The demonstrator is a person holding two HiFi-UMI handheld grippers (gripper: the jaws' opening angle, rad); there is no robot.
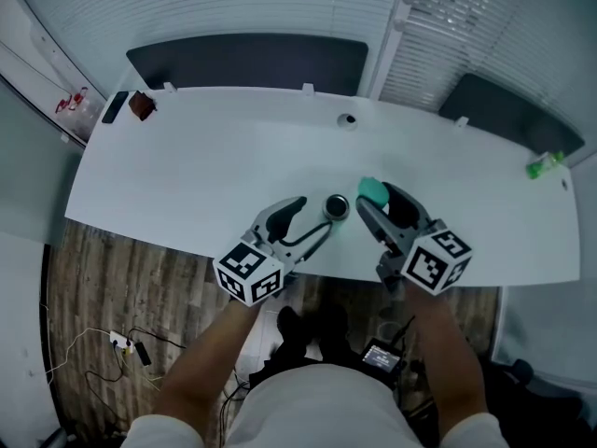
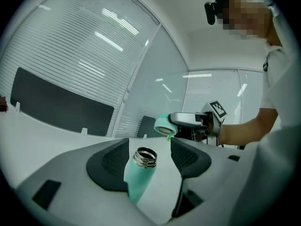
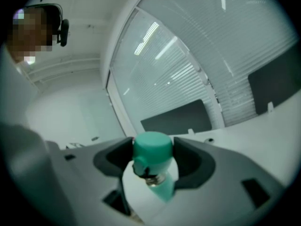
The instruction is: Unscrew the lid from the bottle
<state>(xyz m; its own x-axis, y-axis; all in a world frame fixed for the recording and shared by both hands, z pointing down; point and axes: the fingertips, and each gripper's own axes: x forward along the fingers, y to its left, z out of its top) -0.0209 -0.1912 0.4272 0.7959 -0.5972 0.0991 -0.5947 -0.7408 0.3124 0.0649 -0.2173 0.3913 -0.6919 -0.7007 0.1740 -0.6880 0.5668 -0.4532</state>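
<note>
My left gripper is shut on a teal bottle near the white table's front edge. The bottle's bare steel threaded mouth stands open and uncovered. Just to its right my right gripper is shut on the teal lid, which is off the bottle and apart from it. In the left gripper view the lid hangs above and beyond the bottle neck, held by the right gripper. In the right gripper view the lid sits between the pads, with the bottle below it.
A black slab and a brown object lie at the table's far left corner. A green item sits at the far right. A cable grommet is at the back middle. A power strip and cables lie on the floor.
</note>
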